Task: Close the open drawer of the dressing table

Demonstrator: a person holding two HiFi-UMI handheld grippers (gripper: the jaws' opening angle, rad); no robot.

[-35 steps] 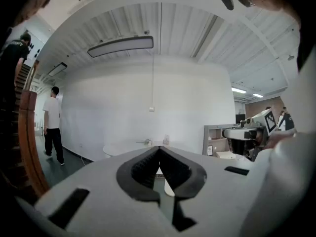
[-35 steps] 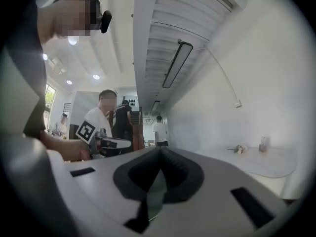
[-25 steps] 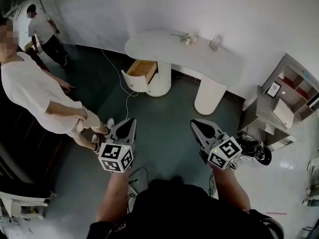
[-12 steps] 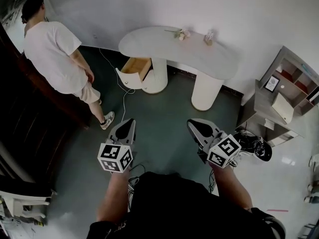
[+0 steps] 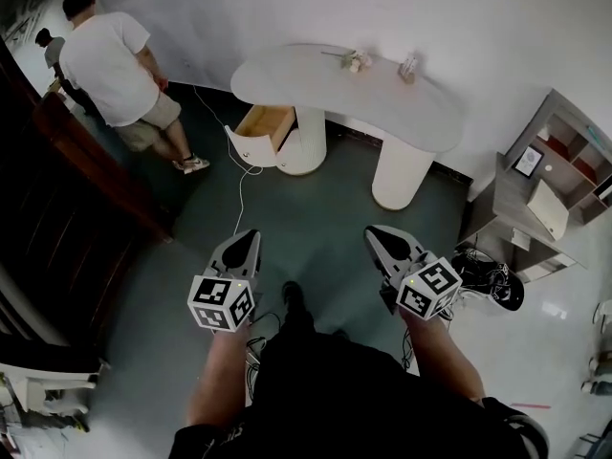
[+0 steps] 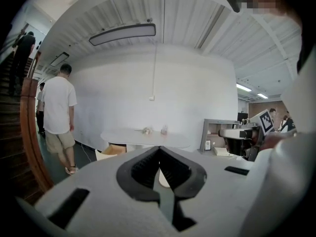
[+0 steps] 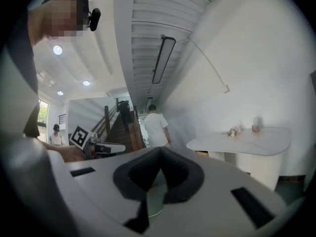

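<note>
Dark green flooring (image 5: 316, 208) fills a white-walled room, viewed steeply down from the head of a standing person. The left gripper (image 5: 251, 233) and right gripper (image 5: 375, 235) are held side by side, both pointing forward. The dark fingers (image 6: 140, 172) of the left one are pressed together at the tips with nothing between them, and so are those of the right.

Just ahead of the left fingers, a thin white cable (image 5: 240, 191) trails over the floor. Well beyond it, straight ahead of those fingers, is the pale wooden drawer with a white front (image 5: 265, 122), pulled out from the left pedestal of the white oval-topped dressing table (image 5: 382, 103). On its worktop are a small flower sprig (image 5: 357, 60) and a small clear bottle (image 5: 409, 65). Far ahead and to the left of the fingers stands a person in a white shirt (image 5: 107, 51).

Risks, as a judgement: a foot could snag the cable on the way in. An off-centre push could jam the drawer, and a hard one could topple the bottle.
</note>
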